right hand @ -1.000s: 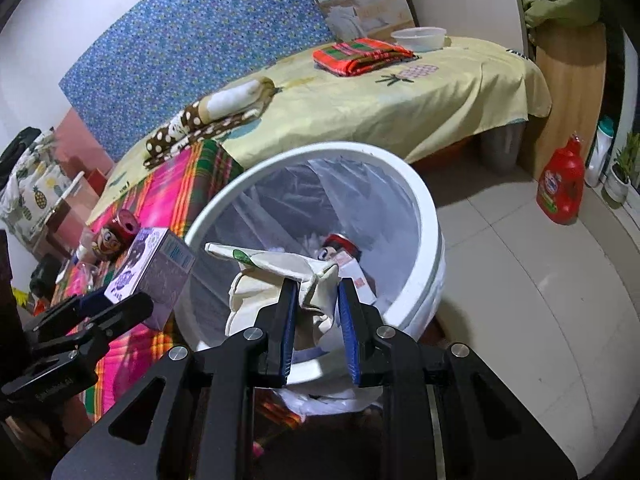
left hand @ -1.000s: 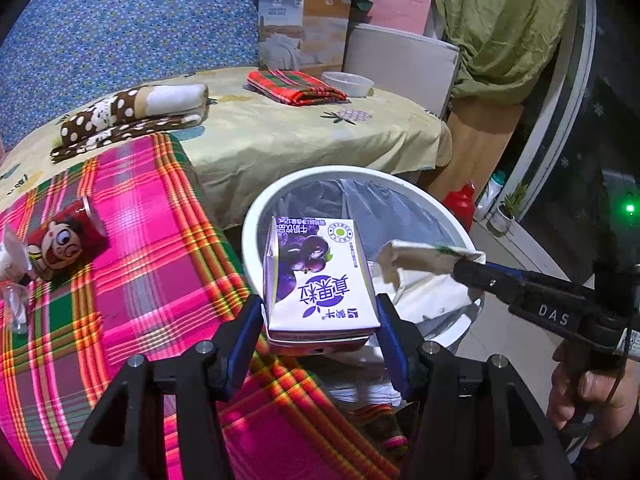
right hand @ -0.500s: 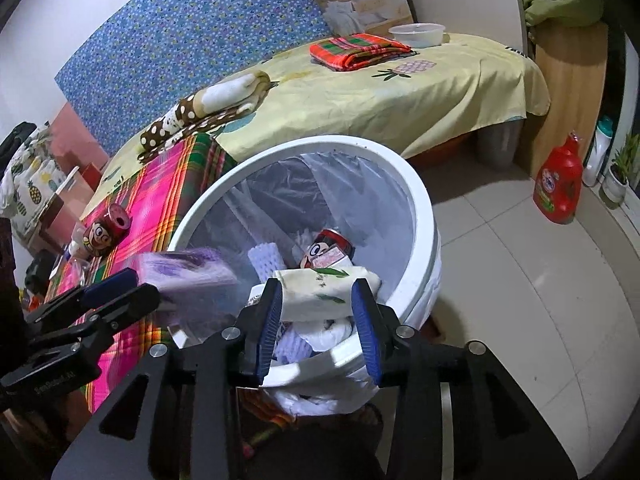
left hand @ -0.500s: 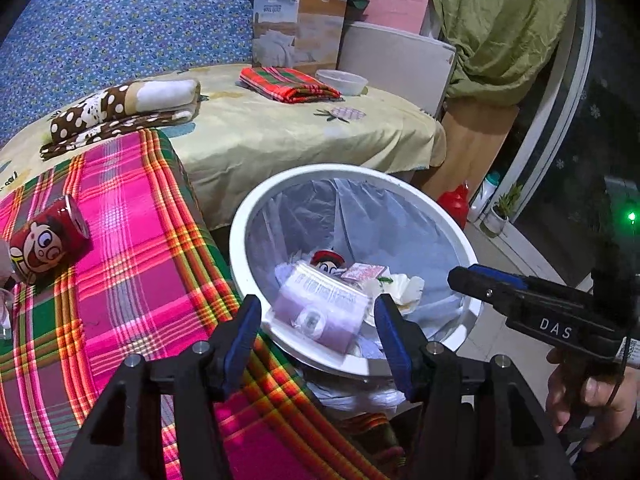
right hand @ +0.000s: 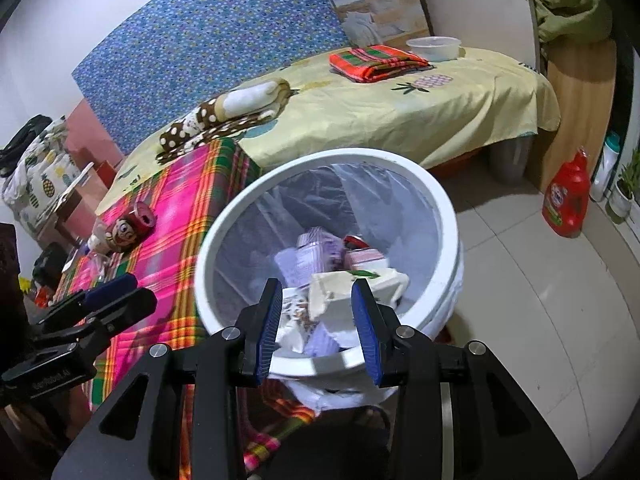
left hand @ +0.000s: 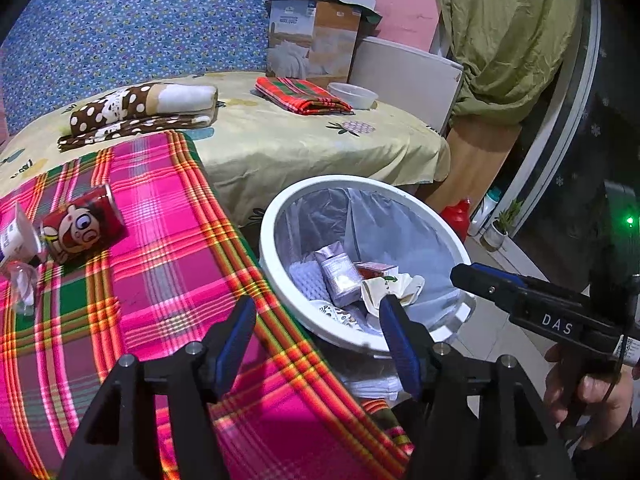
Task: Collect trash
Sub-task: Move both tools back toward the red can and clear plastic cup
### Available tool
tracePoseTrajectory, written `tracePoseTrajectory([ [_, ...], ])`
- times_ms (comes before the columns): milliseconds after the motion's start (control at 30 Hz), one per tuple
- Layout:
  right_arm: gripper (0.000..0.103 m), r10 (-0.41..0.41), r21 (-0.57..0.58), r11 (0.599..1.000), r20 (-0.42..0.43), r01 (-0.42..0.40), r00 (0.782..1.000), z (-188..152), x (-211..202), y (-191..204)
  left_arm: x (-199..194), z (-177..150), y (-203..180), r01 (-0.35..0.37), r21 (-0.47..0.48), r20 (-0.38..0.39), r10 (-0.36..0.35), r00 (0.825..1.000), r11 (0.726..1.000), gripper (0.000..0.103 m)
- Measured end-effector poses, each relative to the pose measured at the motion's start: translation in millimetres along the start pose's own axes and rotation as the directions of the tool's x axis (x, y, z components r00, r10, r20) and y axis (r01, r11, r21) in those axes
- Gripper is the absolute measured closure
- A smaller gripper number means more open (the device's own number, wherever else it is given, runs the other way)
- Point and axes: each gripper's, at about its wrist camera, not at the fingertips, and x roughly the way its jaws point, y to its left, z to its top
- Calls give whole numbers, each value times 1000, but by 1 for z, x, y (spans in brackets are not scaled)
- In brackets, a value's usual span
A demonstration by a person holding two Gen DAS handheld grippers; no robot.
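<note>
Trash bin (right hand: 442, 216), bag-lined, holds purple carton (right hand: 320, 250), cream wrapper (right hand: 360, 284), red can. Your left gripper (left hand: 318, 322) just opened wide, empty, over plaid cloth (left hand: 160, 240); right gripper (right hand: 318, 300) fingers parted, empty, above bin rim.

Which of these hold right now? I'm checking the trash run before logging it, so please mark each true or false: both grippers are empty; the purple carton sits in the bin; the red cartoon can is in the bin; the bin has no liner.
1. Both the left gripper and the right gripper are empty. True: jaws apart, nothing between them.
2. The purple carton sits in the white bin. True.
3. The red cartoon can is in the bin. False: it lies on the pink plaid cloth.
4. The bin has no liner. False: a clear plastic bag lines it.
</note>
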Motion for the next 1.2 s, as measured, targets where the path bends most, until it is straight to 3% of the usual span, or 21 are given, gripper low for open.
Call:
tracePoseTrajectory([
  [1200, 64, 187, -200, 963, 3, -183, 982, -16, -12, 101, -79, -46, 67, -169, -160, 75, 183, 980, 973, 37],
])
